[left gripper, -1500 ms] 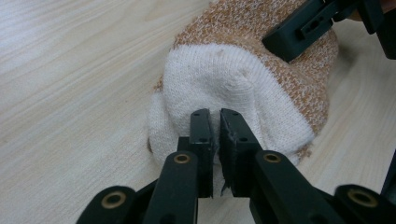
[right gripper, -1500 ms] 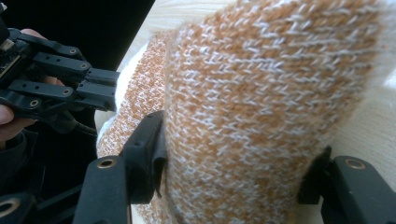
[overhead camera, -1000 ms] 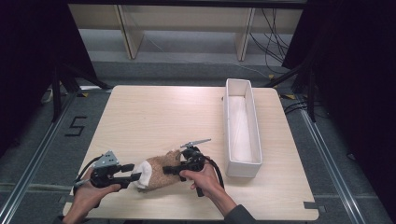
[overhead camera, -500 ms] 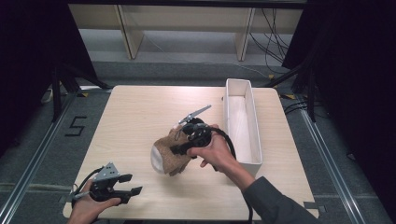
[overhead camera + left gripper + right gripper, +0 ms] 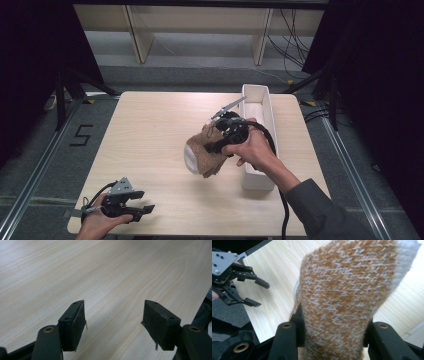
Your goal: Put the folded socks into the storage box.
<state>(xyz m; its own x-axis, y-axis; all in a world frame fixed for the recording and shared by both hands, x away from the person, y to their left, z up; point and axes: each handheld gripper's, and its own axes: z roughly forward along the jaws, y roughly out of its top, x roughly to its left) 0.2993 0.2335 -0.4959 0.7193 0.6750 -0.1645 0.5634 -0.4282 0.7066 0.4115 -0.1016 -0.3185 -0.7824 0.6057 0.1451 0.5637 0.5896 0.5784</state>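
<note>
The right gripper (image 5: 216,145) holds the brown sock (image 5: 202,152) tightly above the table (image 5: 150,130) beside the white tray (image 5: 257,100), probably its next stop, while the left gripper (image 5: 142,211), low at the near corner, has just been opening and is empty.

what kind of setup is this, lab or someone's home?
Most likely a lab data-collection rig. A bare wooden table stands on a grey floor with a taped number marker and loose cables, ringed by black curtains, and handheld grippers do the work.
</note>
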